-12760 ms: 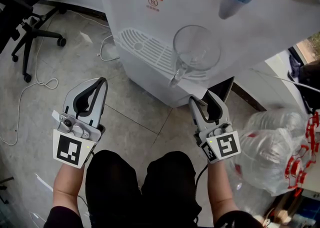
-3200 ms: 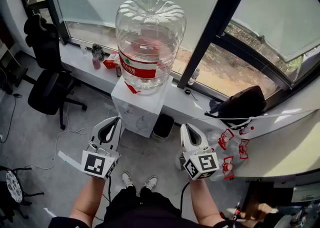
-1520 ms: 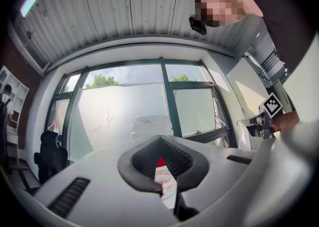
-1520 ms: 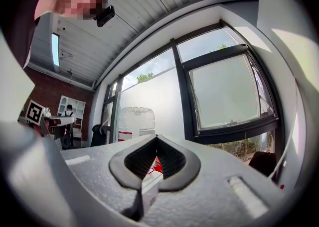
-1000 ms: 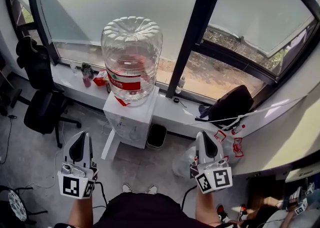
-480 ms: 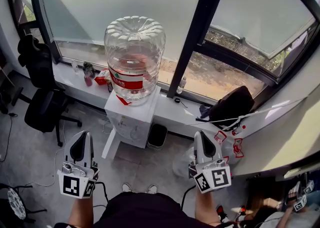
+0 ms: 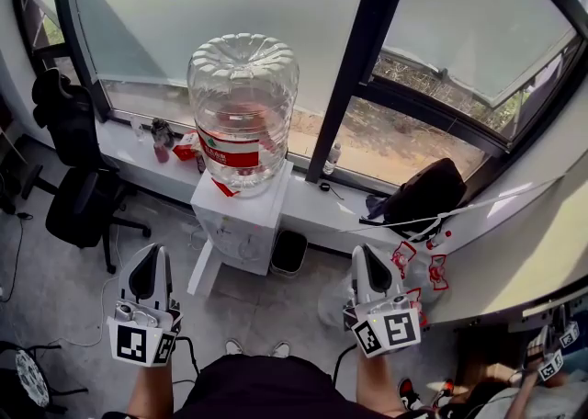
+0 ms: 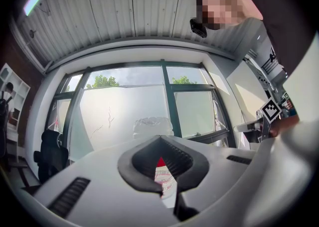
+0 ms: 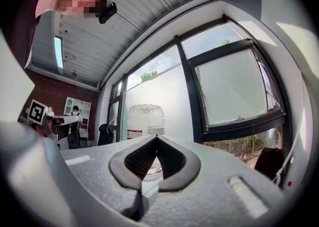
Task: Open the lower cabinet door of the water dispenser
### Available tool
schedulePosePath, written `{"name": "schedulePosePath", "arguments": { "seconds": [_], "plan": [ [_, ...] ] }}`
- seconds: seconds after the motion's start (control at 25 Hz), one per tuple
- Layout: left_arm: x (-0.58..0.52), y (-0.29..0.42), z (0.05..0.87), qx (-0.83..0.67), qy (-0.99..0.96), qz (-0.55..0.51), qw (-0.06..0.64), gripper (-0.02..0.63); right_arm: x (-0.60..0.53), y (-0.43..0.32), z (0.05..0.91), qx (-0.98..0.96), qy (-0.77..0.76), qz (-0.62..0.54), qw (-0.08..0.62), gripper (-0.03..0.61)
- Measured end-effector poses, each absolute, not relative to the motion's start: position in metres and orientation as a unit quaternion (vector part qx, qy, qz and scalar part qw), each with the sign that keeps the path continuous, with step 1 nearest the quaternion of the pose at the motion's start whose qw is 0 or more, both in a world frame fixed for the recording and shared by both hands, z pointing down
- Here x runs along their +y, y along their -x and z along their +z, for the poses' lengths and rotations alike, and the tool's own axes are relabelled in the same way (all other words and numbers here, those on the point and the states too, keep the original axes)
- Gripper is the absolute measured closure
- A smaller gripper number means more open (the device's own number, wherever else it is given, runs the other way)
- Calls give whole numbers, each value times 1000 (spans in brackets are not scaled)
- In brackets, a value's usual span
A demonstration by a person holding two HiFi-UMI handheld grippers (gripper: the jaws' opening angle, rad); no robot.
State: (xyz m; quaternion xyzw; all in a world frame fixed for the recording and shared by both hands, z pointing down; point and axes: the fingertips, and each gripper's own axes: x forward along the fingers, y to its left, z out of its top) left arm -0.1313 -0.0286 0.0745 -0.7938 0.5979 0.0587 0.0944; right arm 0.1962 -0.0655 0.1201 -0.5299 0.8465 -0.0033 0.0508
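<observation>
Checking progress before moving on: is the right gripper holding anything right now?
No, the right gripper has its jaws closed together on nothing, with only the distant water bottle showing past them.

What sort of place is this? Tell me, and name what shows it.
Probably an office or workroom: a water dispenser topped by a large bottle stands below tall windows, with black office chairs on the left.

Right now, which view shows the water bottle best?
The head view. There the whole bottle stands clear on the dispenser, with its red label visible. The left gripper view shows only its top and a strip of label; the right gripper view shows its upper part, small.
</observation>
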Motion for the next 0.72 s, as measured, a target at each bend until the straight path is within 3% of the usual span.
{"name": "schedulePosePath", "arguments": {
  "seconds": [0.72],
  "plan": [
    [-31, 128, 77, 599, 793, 59, 92, 606, -70, -195, 122, 850, 525, 0, 48, 574]
  ]
}}
